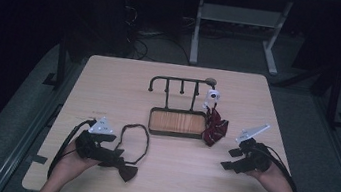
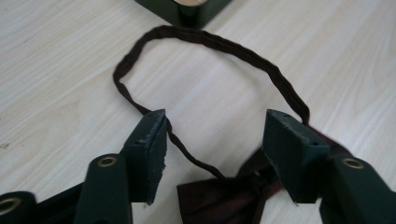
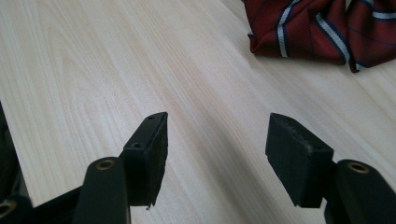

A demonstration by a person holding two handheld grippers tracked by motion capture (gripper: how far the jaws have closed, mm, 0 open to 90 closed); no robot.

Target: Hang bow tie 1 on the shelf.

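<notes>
A dark maroon bow tie lies near the table's front left, and its thin strap loops away toward the stand. My left gripper is open just above it, the bow's knot and part of the strap lying between the jaws, which hold nothing. A crumpled red striped tie lies right of the stand's base. My right gripper is open over bare wood, a short way in front of the red tie.
A dark metal rack with several hooks rises from a wood-lined base tray at the table's middle. A small white object hangs at the rack's right end. The light wooden table ends close to both hands.
</notes>
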